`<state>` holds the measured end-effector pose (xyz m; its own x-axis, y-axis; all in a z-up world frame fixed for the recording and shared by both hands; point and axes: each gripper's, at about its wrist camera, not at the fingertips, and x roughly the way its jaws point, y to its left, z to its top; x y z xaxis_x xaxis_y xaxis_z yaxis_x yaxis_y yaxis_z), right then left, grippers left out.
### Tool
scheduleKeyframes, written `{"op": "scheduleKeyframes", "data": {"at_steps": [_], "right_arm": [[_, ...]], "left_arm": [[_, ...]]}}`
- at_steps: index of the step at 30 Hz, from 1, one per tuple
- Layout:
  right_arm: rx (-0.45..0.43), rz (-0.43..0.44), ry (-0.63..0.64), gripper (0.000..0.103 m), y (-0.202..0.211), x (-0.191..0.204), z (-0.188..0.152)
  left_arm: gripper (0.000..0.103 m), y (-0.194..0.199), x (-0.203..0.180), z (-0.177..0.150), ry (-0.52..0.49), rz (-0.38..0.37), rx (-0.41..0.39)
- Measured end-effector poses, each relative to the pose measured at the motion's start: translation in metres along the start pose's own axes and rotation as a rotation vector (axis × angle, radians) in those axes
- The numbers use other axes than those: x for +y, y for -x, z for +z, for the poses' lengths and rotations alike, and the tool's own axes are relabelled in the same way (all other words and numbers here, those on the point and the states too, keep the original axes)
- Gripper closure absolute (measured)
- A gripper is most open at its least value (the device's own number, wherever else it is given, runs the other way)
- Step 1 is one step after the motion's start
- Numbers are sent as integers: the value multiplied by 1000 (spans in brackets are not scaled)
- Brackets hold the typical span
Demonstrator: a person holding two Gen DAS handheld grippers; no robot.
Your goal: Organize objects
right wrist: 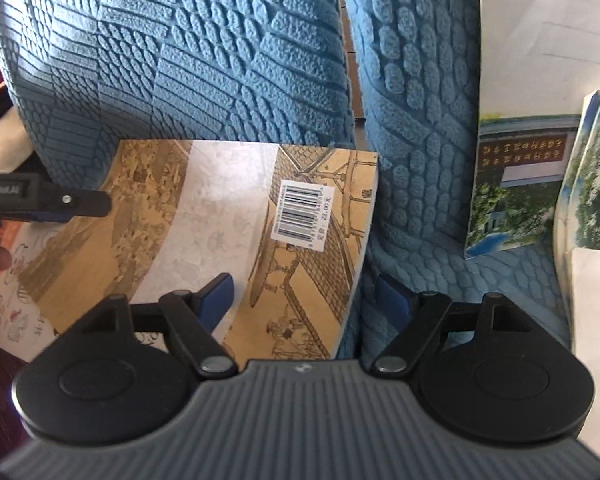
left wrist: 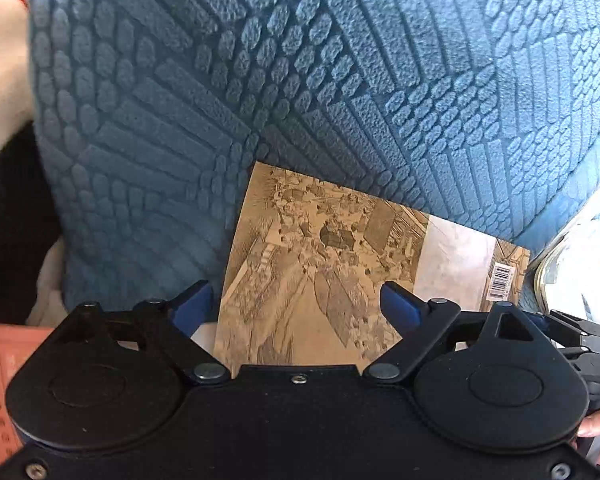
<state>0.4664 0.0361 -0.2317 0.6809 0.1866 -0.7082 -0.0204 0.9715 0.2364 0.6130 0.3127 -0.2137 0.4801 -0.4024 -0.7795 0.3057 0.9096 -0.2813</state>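
A tan book [left wrist: 320, 264] with an old painted street scene and a barcode lies flat on a blue sofa seat, against the back cushion. It also shows in the right wrist view [right wrist: 236, 224]. My left gripper [left wrist: 296, 304] is open just above the book's left half, its blue pads either side of the cover. My right gripper [right wrist: 306, 294] is open over the book's right edge; one pad is over the cover, the other over the sofa fabric. The left gripper's finger [right wrist: 60, 202] shows at the left of the right wrist view.
Blue textured sofa cushions [left wrist: 260, 80] fill the background. Booklets with a building photo [right wrist: 516, 184] lean at the right. A white illustrated sheet [right wrist: 16, 288] lies under the book's left end. A pink printed sheet [left wrist: 0, 384] is at lower left.
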Motion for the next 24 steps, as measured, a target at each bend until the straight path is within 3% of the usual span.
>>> {"op": "scheduleKeyframes", "data": {"at_steps": [5, 8, 18, 21, 24], "right_arm": [[7, 16, 27, 24, -12, 8, 2], [17, 32, -12, 24, -19, 9, 4], [29, 52, -82, 15, -25, 15, -9], [29, 56, -94, 12, -29, 15, -12], [24, 44, -82, 13, -29, 17, -11]], "left_arm": [[14, -20, -4, 4, -70, -13, 69], [10, -32, -11, 3, -136, 20, 95], [10, -47, -14, -1, -147, -15, 80], [9, -47, -19, -10, -158, 6, 77], [14, -48, -19, -10, -121, 13, 72]]}}
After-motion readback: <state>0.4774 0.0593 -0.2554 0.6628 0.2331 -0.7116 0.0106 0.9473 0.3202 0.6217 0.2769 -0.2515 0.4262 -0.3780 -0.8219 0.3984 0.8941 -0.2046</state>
